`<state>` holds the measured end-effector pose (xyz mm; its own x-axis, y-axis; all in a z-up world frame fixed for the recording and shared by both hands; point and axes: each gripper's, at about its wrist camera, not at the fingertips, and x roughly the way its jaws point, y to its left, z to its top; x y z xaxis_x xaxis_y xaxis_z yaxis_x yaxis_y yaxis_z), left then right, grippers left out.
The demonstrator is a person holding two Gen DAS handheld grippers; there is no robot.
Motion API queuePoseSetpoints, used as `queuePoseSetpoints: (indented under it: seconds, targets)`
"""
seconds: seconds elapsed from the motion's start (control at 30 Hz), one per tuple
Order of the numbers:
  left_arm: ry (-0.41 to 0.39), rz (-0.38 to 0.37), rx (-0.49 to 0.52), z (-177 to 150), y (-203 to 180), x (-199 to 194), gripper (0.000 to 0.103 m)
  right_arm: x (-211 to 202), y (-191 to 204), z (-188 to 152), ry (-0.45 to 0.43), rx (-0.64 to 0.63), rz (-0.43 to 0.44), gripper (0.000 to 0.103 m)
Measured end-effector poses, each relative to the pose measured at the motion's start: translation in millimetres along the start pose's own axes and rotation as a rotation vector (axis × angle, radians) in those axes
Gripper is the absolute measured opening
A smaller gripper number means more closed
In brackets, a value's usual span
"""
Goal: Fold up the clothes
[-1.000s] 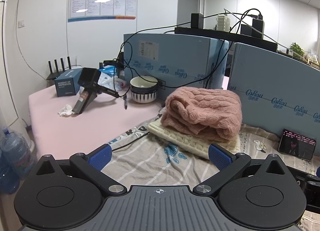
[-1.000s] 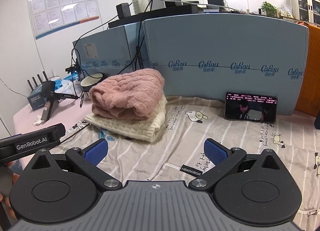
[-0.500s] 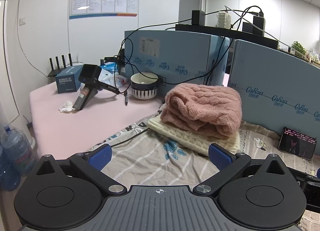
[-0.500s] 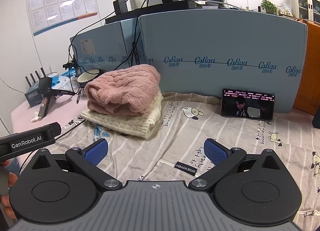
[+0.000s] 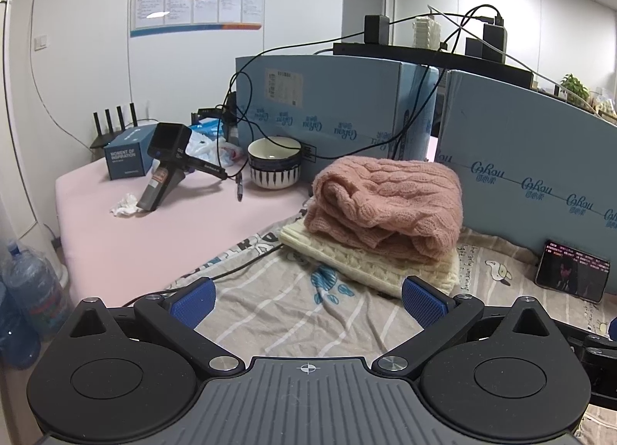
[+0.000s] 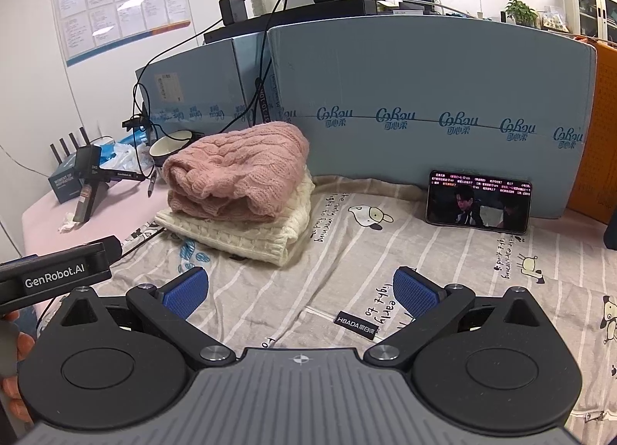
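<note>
Pink cable-knit sweater [image 6: 235, 171] lies folded on top of a folded cream knit [image 6: 246, 233], stacked at the far left of the striped printed sheet [image 6: 347, 252], just in front of the blue foam panels [image 6: 424, 98].

Handling, as I judge it: both knits are thick, soft and light, with no stiffness; they will sag and stretch if lifted by one point. Best hold is a thick folded edge or hem, pinched deep, both sides at once. Loose stitches could snag on a pad.

Left gripper [image 5: 306, 296] and right gripper [image 6: 300, 289]: both released, jaws spread wide, nothing between them, well short of the stack.

Surface: the sheet is rumpled and may drag along with the cloth. A phone [image 6: 478, 202] leans on the panel to the right. Pink tabletop [image 5: 154, 229] at left holds a bowl [image 5: 273, 167], cables and a boxed item, possibly a router behind it. Office room, overhead lights.
</note>
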<state>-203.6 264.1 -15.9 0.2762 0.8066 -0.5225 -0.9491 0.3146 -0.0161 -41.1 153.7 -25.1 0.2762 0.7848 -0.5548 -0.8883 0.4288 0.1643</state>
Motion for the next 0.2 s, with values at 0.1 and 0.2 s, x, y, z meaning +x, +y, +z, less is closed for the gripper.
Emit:
queuePoseSetpoints:
  seconds: [0.1, 0.2]
  targets:
    - [0.002, 0.0, 0.001, -0.4, -0.8, 0.8, 0.103, 1.1, -1.0, 0.0, 0.006, 0.002, -0.001, 0.103]
    - [0.005, -0.003, 0.001, -0.8, -1.5, 1.4, 0.103, 2.0, -2.4, -0.5, 0.011, 0.006, -0.003, 0.103]
